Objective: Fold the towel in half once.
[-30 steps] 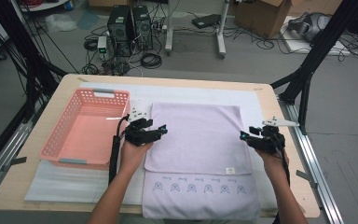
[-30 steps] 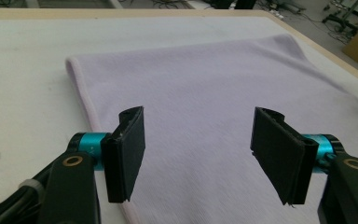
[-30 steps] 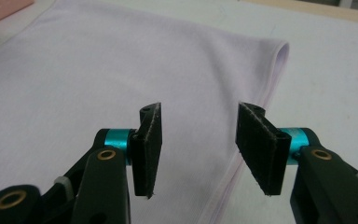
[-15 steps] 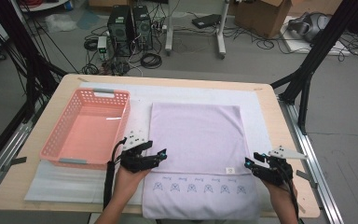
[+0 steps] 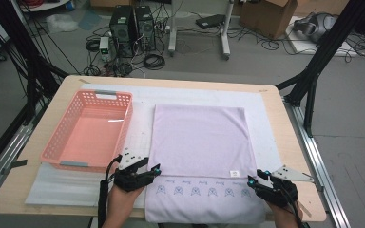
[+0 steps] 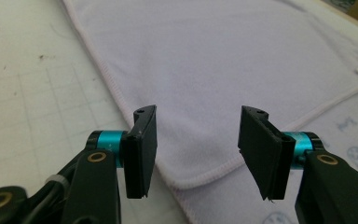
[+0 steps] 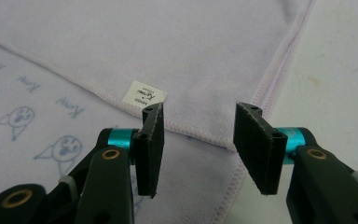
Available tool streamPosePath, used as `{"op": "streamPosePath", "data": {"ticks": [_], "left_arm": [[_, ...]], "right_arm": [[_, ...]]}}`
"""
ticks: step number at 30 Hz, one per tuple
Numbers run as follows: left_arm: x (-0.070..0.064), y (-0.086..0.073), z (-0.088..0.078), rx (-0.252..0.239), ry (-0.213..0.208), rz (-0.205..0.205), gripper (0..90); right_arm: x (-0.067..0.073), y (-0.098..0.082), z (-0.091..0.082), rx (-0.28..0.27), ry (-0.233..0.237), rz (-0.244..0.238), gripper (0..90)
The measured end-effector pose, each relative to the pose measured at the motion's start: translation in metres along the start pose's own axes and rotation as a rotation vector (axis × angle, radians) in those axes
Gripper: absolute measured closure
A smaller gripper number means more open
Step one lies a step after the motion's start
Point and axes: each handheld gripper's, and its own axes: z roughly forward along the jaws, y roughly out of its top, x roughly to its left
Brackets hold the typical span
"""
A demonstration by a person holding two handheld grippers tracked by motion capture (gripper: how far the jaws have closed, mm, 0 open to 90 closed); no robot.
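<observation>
1. Table (image 5: 285, 142) held a lilac towel (image 5: 199, 142), folded, lying right of the pink basket (image 5: 88, 130).
2. Basket sat just left of towel, apart from it.
3. Left gripper (image 5: 147, 175) at towel's near-left fold corner, jaws just closing, still apart, gripping nothing.
4. Right gripper (image 5: 255, 183) at near-right corner by the label (image 7: 144, 94), jaws apart, nothing clamped.

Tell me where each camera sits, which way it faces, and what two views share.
High view: above the person's side, looking forward and down at the table, basket and towel; both forearms and grippers show.
Left gripper view: on the left gripper, looking along its open jaws at the towel's folded corner.
Right gripper view: on the right gripper, jaws open over the towel's edge.
Shared: the towel's label appears in all three.
</observation>
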Motion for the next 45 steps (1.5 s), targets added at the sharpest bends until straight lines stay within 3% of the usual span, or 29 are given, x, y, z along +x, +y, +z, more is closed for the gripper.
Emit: {"op": "streamPosePath", "data": {"ticks": [6,10,17,22,29,36,40,45], "left_arm": [[0.011,-0.011,-0.001,0.020,0.017,-0.040,55.4],[0.015,-0.013,0.000,0.018,-0.003,-0.074,60.2],[0.016,-0.013,0.002,0.042,-0.033,-0.076,73.9],[0.013,-0.013,0.003,0.062,-0.027,-0.035,86.2],[0.011,-0.013,0.002,0.060,-0.021,-0.014,87.6],[0.013,-0.014,0.000,0.030,-0.041,-0.031,87.7],[0.013,-0.014,-0.001,0.023,-0.058,-0.038,88.0],[0.013,-0.013,-0.007,-0.006,-0.082,-0.061,88.2]], "right_arm": [[-0.002,0.001,0.000,-0.010,-0.013,0.003,52.1],[-0.004,0.002,-0.002,-0.018,-0.022,0.010,52.1],[-0.005,0.002,-0.002,-0.015,-0.023,0.011,52.1],[-0.009,0.003,-0.005,-0.019,-0.041,0.021,53.5],[-0.016,0.000,-0.001,0.018,-0.035,0.063,63.4],[-0.014,-0.001,0.013,0.070,-0.030,0.053,72.7],[-0.013,0.000,0.014,0.076,-0.038,0.041,83.0],[-0.011,0.001,0.011,0.066,-0.048,0.033,85.5]]}}
